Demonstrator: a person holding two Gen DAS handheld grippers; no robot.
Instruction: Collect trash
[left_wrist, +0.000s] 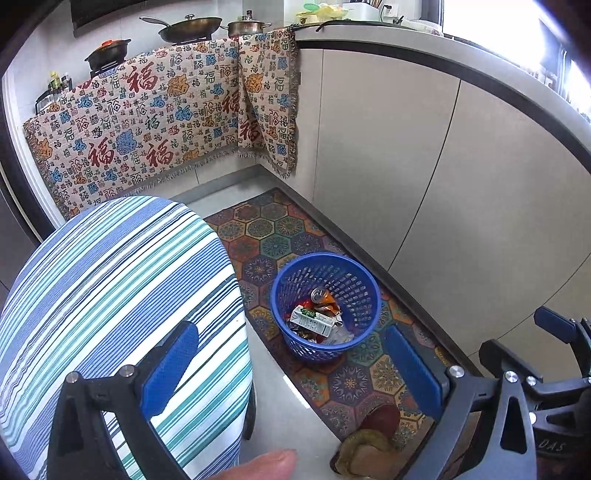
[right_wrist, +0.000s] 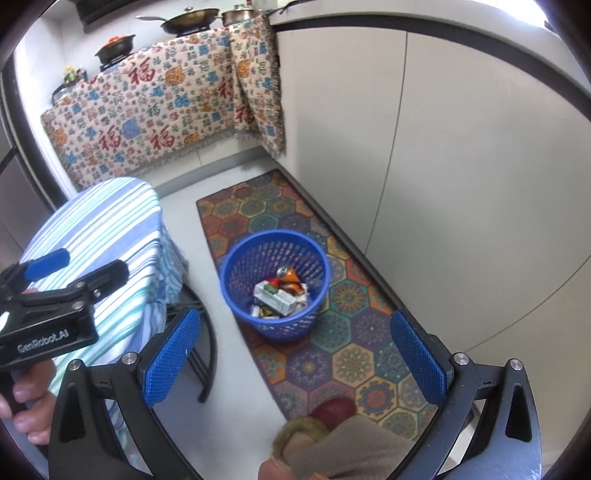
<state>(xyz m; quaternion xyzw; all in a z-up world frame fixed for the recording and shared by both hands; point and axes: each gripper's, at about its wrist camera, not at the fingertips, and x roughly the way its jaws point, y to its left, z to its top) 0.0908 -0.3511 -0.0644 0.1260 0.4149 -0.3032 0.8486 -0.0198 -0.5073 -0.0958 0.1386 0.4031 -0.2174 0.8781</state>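
Kitchen floor, pale and glossy, seen from above through both wrist cameras, with a hexagon-patterned mat (left_wrist: 354, 373) laid along the base of the cream cabinets (left_wrist: 388, 155). On the mat stands a blue perforated bin (left_wrist: 325, 306), upright and open-topped, so trash can be dropped in from above. Inside it lie the collected items: a drink carton (left_wrist: 312, 322) across the middle, a can (left_wrist: 320, 294) tilted against the far wall, and crumpled wrappers (left_wrist: 330, 306) between and beneath them. Beside the bin, apart from it, is a round stool or small table under a blue-and-green striped cover (left_wrist: 110, 295); its top appears bare in both views. A patterned cloth (left_wrist: 147, 122) printed with red characters hangs over the counter (left_wrist: 424, 40) front, below a stove carrying pans (left_wrist: 188, 27). The left gripper (left_wrist: 291, 365) has its jaws spread wide with nothing between them. The right gripper (right_wrist: 291, 354) likewise shows wide, empty jaws, aimed down at the bin; in the left wrist view it appears at the right edge. Both tools point steeply downward, which suits releasing items into the bin. A slippered foot (right_wrist: 325, 424) on the near end of the mat places the person close to the bin. Judging by the full bin and empty jaws, collection is probably complete or nearly so, though floor outside these views cannot be checked.
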